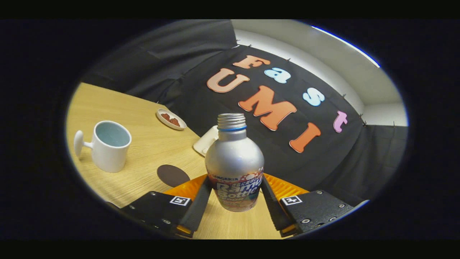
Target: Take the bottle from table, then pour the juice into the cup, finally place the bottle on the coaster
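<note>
One table (pixel 143 144) of pale wood is seen, bearing everything else; one bottle (pixel 234 158) is gripped by the gripper (pixel 234 196), a finger pressed against each side of its lower body, so the fingers are closed on it at about the bottle's width; the bottle stands upright between them, its long axis vertical, its open threaded neck pointing up with no cap on it; whether its base rests on the table or is lifted just clear cannot be told. One cup (pixel 109 145), white with a pale blue inside, stands upright well to the left of the bottle, mouth up, its handle turned away from the bottle. One pale flat tray (pixel 205 142) lies just behind the bottle, partly hidden by it. One small dish (pixel 171 119) holding brown pieces lies behind and left of the bottle, at the table's far edge. One dark round coaster (pixel 173 175) lies flat just left of the bottle, between it and the cup.
</note>
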A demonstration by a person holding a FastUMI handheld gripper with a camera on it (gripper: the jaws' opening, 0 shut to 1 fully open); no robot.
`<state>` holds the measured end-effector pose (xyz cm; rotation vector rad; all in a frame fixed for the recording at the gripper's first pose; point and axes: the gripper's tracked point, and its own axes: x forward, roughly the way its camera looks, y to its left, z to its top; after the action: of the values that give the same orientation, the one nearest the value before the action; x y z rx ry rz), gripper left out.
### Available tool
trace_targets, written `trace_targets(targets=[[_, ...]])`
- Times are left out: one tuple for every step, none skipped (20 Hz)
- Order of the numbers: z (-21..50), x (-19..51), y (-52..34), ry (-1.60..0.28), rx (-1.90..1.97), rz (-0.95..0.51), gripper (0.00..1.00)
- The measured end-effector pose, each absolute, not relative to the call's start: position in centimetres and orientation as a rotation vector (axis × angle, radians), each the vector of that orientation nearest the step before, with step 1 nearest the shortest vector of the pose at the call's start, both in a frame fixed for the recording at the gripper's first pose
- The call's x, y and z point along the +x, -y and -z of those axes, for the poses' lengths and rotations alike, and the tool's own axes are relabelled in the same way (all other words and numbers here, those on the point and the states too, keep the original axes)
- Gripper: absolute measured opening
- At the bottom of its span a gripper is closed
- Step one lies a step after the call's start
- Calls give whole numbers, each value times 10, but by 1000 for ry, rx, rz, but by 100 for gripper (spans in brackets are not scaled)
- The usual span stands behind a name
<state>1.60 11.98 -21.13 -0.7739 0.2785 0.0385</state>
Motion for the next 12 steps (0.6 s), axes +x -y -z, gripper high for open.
trace_targets(targets=[[210,17,-123,-264,-808,-41,77],[208,19,-126,-251,-844,-43,77],[209,20,-129,-240,-877,-44,77],[209,22,-130,-232,-907,-48,77],[210,22,-133,-225,-936,-55,77],[212,24,-135,-220,-967,-59,77],[210,24,-138,-207,-1001,-60,77],[209,25,-139,-191,-1038,-61,77],[208,26,-143,-176,-1072,-64,77],[208,26,-145,-158,-1097,-63,77],[207,25,-149,-142,-1122,-65,77],[207,23,-153,-127,-1148,-68,77]])
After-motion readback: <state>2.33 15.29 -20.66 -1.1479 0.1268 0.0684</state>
